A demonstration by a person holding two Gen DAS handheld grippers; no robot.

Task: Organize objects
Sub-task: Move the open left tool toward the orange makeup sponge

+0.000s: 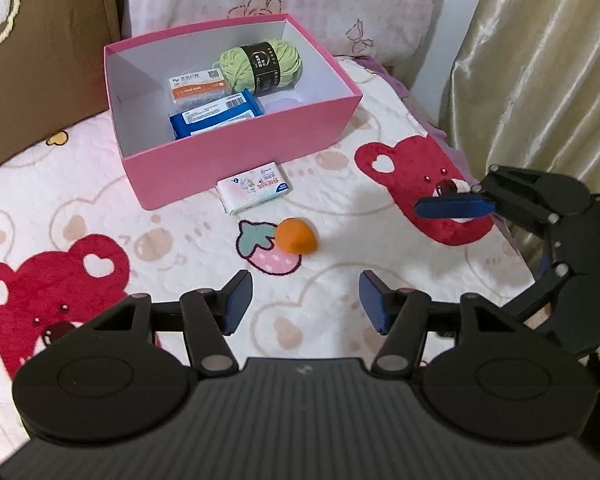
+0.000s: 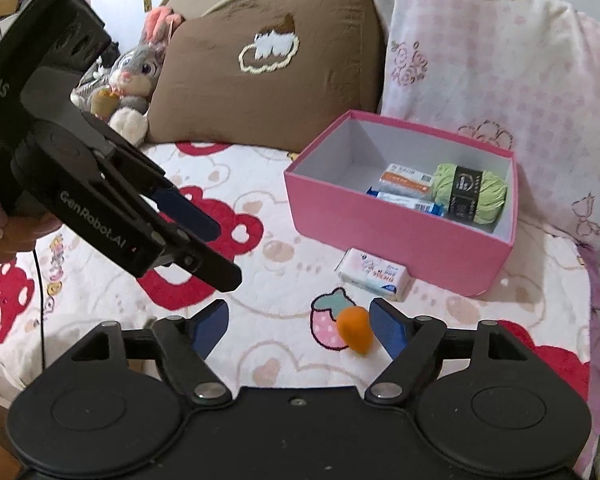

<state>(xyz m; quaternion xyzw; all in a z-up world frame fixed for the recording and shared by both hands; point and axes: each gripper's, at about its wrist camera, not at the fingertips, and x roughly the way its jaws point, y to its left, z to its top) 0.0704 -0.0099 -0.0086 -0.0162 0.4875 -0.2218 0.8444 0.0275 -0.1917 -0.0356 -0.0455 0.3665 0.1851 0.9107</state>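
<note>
Left tool (image 1: 306,300) open and empty above the bed (image 1: 180,216), right tool (image 2: 298,326) open with the orange egg-shaped sponge (image 2: 354,330) just beside its right finger, tissue pack (image 1: 254,191) touching the pink box (image 1: 236,160) holding green yarn (image 1: 262,65)

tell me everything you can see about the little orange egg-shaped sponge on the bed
The small orange teardrop-shaped sponge looks soft and matte. It lies on its side on the fleecy bear-print blanket, overlapping a strawberry print, in front of the white tissue pack and pink cardboard box. Nothing grips it; the open right gripper has one blue pad close beside it.
</note>
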